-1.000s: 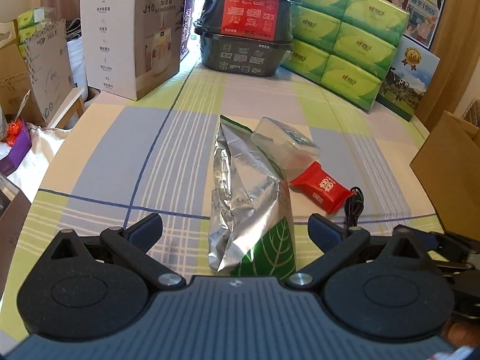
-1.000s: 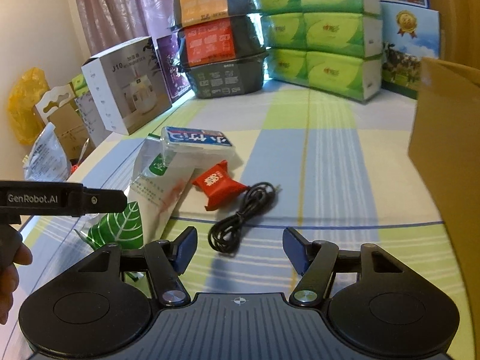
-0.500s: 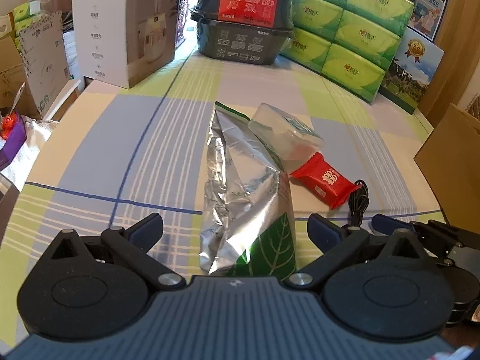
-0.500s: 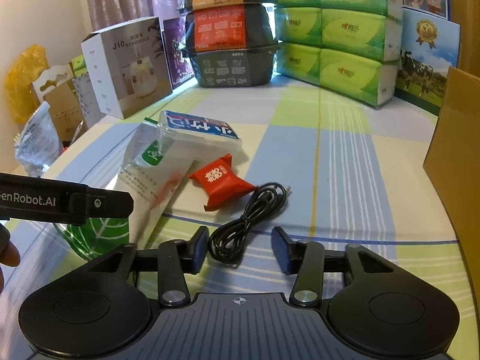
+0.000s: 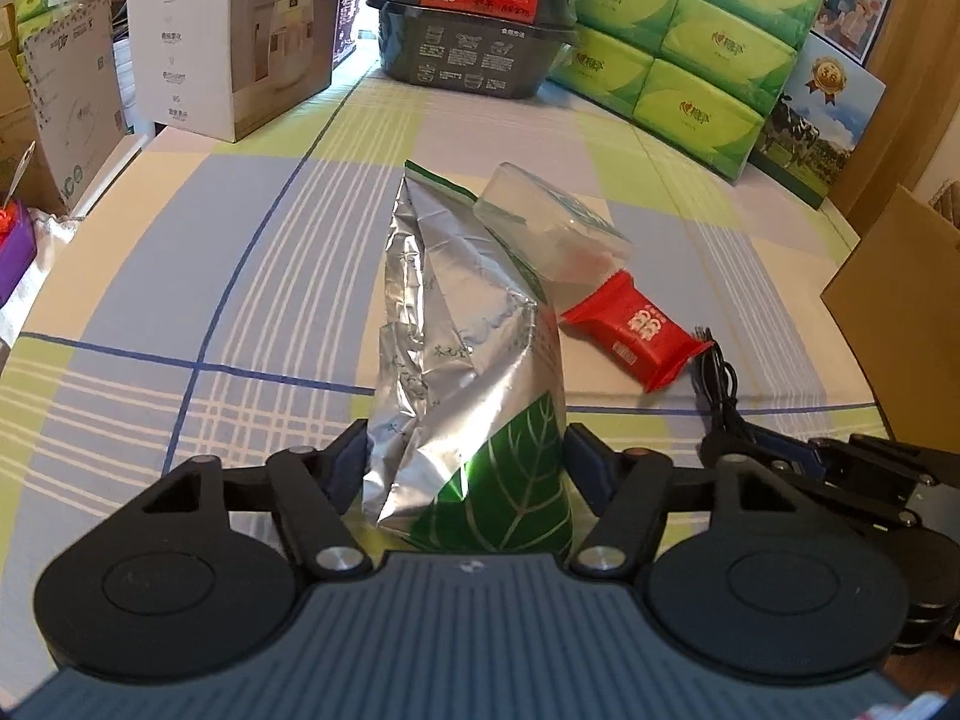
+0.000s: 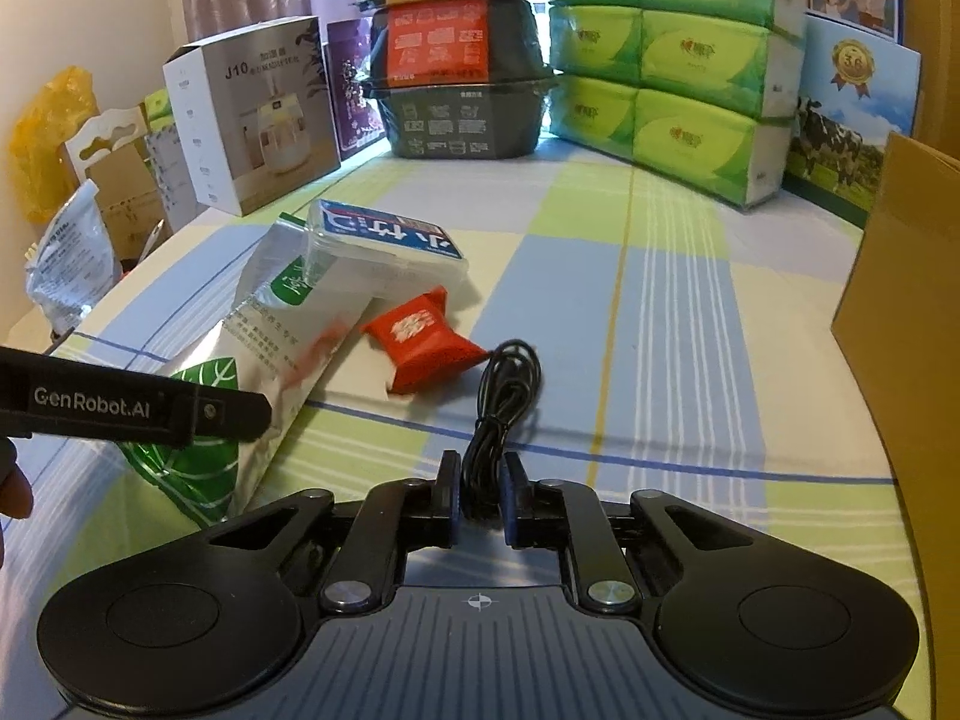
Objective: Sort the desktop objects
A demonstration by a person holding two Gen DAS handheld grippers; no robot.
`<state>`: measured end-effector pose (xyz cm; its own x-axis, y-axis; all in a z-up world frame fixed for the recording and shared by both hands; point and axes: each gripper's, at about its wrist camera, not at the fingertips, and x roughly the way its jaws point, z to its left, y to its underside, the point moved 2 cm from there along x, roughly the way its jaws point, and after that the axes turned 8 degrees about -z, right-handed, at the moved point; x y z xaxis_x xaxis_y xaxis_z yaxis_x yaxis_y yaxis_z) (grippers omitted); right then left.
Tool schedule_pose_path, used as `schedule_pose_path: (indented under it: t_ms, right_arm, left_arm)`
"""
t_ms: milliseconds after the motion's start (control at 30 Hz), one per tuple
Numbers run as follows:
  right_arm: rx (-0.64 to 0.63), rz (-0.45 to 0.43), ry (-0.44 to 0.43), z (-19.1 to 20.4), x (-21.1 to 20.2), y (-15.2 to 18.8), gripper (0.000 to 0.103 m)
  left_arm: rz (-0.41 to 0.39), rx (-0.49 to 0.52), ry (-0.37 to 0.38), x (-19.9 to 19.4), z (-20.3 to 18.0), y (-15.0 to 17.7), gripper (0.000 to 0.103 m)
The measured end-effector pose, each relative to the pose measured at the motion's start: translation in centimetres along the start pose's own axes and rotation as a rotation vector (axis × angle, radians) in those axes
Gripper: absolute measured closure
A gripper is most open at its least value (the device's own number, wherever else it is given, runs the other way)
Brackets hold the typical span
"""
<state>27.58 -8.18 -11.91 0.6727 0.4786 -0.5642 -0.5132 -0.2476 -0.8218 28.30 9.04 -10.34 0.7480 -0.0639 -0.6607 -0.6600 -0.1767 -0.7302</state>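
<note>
A silver foil bag with a green leaf print (image 5: 462,372) lies lengthwise on the checked tablecloth, and my left gripper (image 5: 465,462) is shut on its near end. The same foil bag (image 6: 264,348) shows at left in the right wrist view. A clear plastic box with a blue label (image 6: 384,246) rests on the bag's far end. A red snack packet (image 6: 420,342) lies beside it. My right gripper (image 6: 480,492) is shut on the near end of a coiled black cable (image 6: 504,396). The cable (image 5: 717,384) and right gripper also appear at right in the left wrist view.
A brown cardboard box (image 6: 900,324) stands at the right edge. At the back are green tissue packs (image 6: 672,66), stacked dark food containers (image 6: 462,60) and a white humidifier box (image 6: 258,120). A hand (image 6: 12,492) shows at the far left.
Both grippers have closed: the left one onto the foil bag's near end, the right one onto the black cable. Both also moved slightly forward.
</note>
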Motion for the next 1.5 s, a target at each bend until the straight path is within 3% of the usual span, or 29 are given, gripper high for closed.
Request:
schedule_pose_path:
  t_ms: [200, 533, 1000, 1367, 1500]
  right_arm:
    - [-0.013, 0.015, 0.005, -0.2, -1.6, 0.8, 0.093]
    - [-0.021, 0.065, 0.023, -0.5, -7.3, 3.8, 0.094]
    - [-0.053, 0.105, 0.052, -1.2, -17.0, 9.2, 0.093]
    - [-0.042, 0.074, 0.065, -1.3, -19.1, 10.8, 0.093]
    - [-0.066, 0.056, 0.062, -1.2, -18.9, 10.9, 0.093]
  left_arm:
    - [-0.016, -0.006, 0.014, -1.1, -0.9, 0.0, 0.065]
    - [0.057, 0.061, 0.041, -5.4, -3.9, 2.9, 0.068]
    - [0.082, 0.121, 0.112, -14.7, -9.0, 11.8, 0.068]
    - [0.075, 0.1, 0.105, -15.4, -8.6, 12.3, 0.058]
    - [0.057, 0.091, 0.093, -15.2, -8.2, 11.7, 0.049]
